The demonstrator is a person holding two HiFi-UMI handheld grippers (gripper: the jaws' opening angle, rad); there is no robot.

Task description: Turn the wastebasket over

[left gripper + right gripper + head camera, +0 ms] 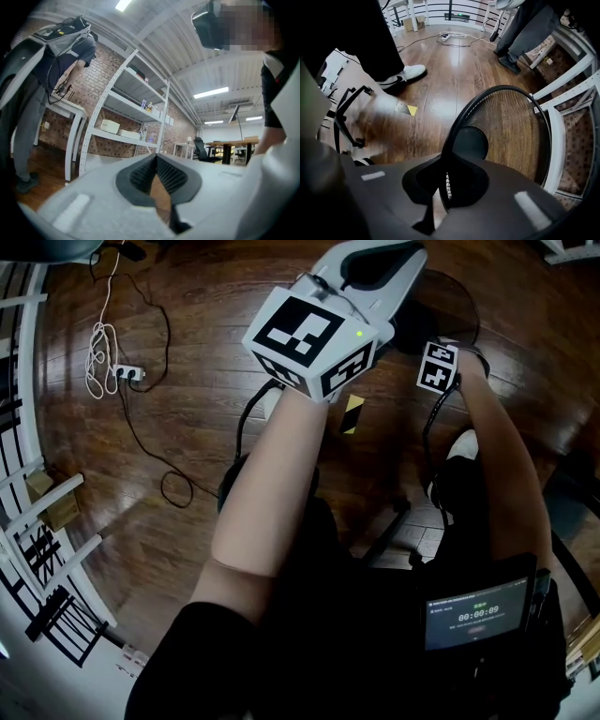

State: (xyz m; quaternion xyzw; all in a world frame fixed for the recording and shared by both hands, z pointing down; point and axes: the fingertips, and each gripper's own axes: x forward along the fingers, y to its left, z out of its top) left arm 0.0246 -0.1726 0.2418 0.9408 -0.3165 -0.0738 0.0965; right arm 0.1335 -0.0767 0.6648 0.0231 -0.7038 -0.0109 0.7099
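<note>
The wastebasket point(520, 126) is black wire mesh, and I look into its open mouth down to the dark round bottom point(469, 143). It is over the wood floor. My right gripper point(443, 187) points down and is shut on the basket's black rim, which runs between its pads. In the head view the basket point(452, 307) shows as a dark ring beyond the right gripper's marker cube point(438, 367). My left gripper point(389, 259) is held level in front of me, away from the basket. Its pads point(140, 176) meet at the tips with nothing between them.
A white power strip point(127, 373) with cables lies on the floor at the left, near white shelving point(37, 521). A yellow-and-black tape mark point(352, 413) is on the floor. A chair base point(347, 117), another person's legs point(520, 33) and a white shelf post point(562, 122) stand near the basket.
</note>
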